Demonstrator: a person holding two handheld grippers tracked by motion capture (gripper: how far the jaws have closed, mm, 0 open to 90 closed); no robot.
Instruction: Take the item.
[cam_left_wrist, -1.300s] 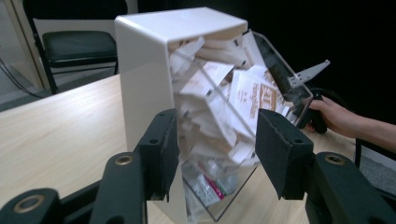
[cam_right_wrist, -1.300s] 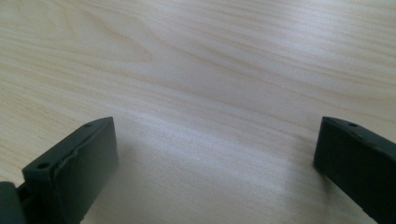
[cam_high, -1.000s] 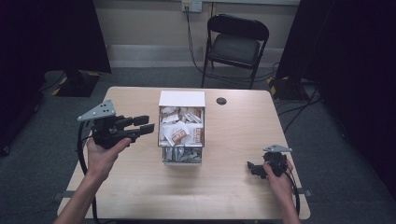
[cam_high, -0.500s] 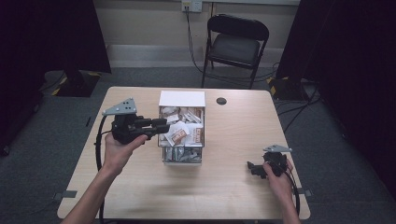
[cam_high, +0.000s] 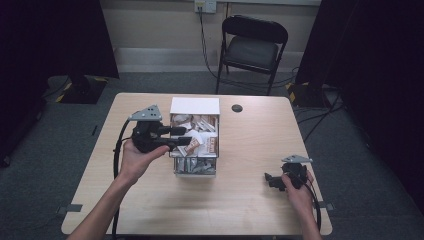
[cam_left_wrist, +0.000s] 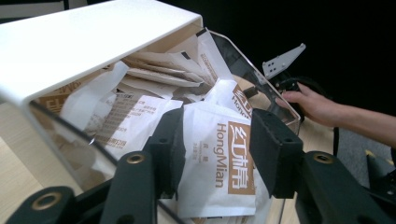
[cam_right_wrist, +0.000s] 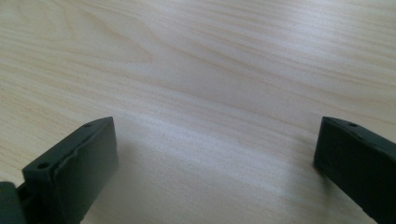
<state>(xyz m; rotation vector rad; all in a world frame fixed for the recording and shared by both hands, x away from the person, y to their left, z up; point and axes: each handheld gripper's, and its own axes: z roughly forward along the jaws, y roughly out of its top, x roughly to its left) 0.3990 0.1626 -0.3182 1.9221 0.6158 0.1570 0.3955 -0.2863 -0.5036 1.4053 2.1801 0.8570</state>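
My left fingers (cam_left_wrist: 215, 154), just opening, straddle a HongMian packet (cam_left_wrist: 219, 163) in the clear box (cam_high: 195, 167); right fingers (cam_right_wrist: 215, 172) gape over the counter (cam_right_wrist: 196, 70)

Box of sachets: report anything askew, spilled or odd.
Nothing has spilled onto the table. Inside the clear box the sachets lie jumbled and crumpled at all angles, not stacked. The left gripper has been opening around one white-and-brown sachet.

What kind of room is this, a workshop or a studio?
Probably a recording or lab space set up for filming: black curtains flank a lone wooden table, a folding chair stands against the wall, and cables trail over grey carpet.
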